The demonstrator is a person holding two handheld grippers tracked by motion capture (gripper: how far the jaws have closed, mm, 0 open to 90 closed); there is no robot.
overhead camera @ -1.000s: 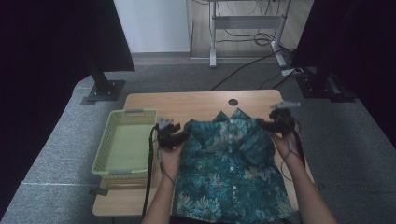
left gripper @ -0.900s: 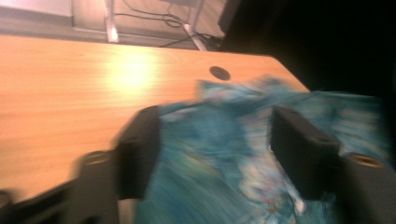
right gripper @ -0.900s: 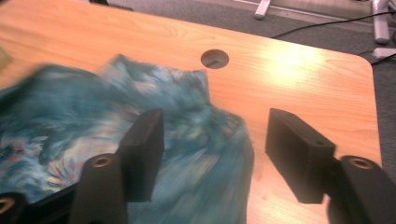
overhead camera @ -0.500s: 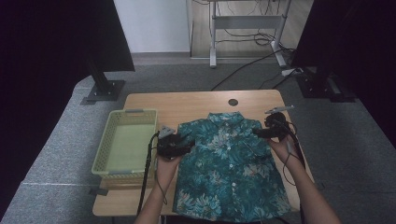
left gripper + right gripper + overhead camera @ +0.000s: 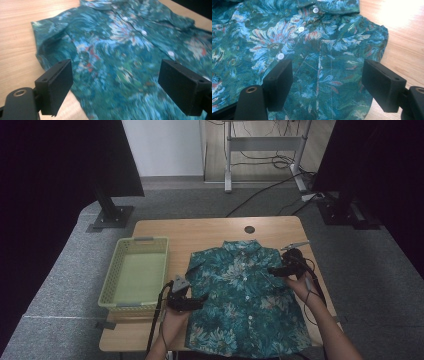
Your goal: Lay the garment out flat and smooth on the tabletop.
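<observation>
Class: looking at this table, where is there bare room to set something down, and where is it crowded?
Free: the wood strip behind the shirt up to the table far edge, and the empty basket. Crowded: the right half, covered by the shirt, with both tongs at its sides.

I see a pale green basket [image 5: 134, 272] standing empty at the left of my wooden counter [image 5: 210, 230], with a dark round cable port [image 5: 249, 229] near the far edge.

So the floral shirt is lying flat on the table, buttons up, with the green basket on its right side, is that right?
Not quite: the green basket stands to the left of the floral shirt, as the high view shows. The shirt does lie flat on the table, buttons up.
</observation>
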